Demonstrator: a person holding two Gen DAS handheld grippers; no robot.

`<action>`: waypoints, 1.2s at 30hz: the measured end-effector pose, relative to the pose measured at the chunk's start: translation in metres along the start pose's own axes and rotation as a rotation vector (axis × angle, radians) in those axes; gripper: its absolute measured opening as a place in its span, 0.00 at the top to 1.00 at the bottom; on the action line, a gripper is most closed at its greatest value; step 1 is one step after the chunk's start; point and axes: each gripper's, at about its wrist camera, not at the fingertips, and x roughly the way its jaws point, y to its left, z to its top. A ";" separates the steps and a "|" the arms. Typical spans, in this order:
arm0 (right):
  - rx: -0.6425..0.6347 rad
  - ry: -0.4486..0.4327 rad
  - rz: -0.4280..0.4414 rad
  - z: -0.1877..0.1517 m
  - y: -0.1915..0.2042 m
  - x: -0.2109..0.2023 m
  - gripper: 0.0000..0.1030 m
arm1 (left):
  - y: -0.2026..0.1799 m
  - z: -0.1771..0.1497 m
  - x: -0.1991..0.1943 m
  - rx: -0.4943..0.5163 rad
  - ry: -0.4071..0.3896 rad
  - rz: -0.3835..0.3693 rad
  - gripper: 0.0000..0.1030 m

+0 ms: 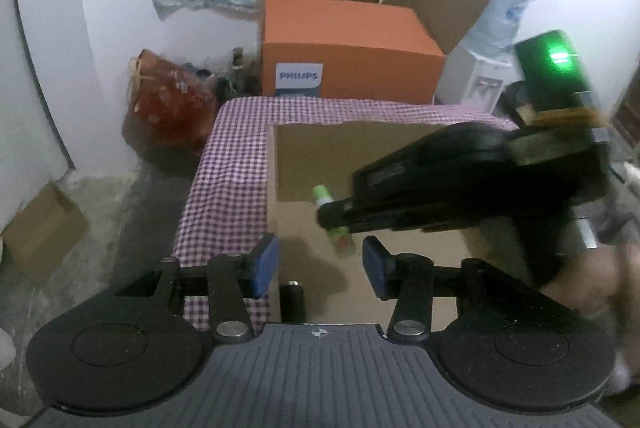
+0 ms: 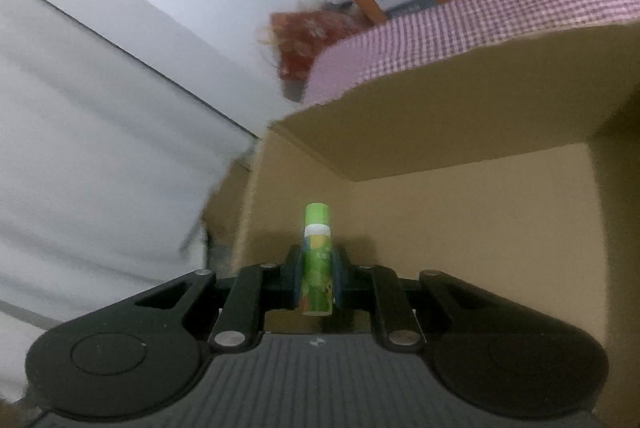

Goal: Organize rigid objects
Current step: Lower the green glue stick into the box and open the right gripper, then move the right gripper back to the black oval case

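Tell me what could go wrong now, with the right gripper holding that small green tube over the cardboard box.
1. The right gripper pinches the small green tube only around its lower body, so the tube could tilt or slip out.
2. The left gripper, with nothing between its blue pads, sits close under the right one in the left wrist view; the two might collide above the open brown cardboard box.

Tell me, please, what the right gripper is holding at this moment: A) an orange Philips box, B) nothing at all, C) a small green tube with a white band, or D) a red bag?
C: in the right wrist view the right gripper is shut on the small green tube, over the open cardboard box.
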 end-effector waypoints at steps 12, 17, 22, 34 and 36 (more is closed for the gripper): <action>0.011 0.027 -0.013 -0.006 -0.008 0.002 0.82 | 0.010 -0.010 -0.017 -0.018 -0.040 -0.036 0.55; 0.013 -0.051 0.051 -0.026 -0.017 -0.065 0.82 | 0.009 -0.016 -0.053 -0.015 -0.101 -0.071 0.54; 0.007 -0.143 0.119 -0.071 -0.034 -0.142 0.81 | 0.007 -0.040 -0.092 0.008 -0.137 -0.141 0.49; 0.038 -0.075 0.142 -0.215 -0.066 -0.163 0.79 | -0.016 -0.148 -0.083 0.136 0.091 -0.175 0.35; 0.045 -0.047 0.143 -0.227 -0.066 -0.148 0.68 | -0.023 -0.161 -0.074 0.164 0.120 -0.146 0.34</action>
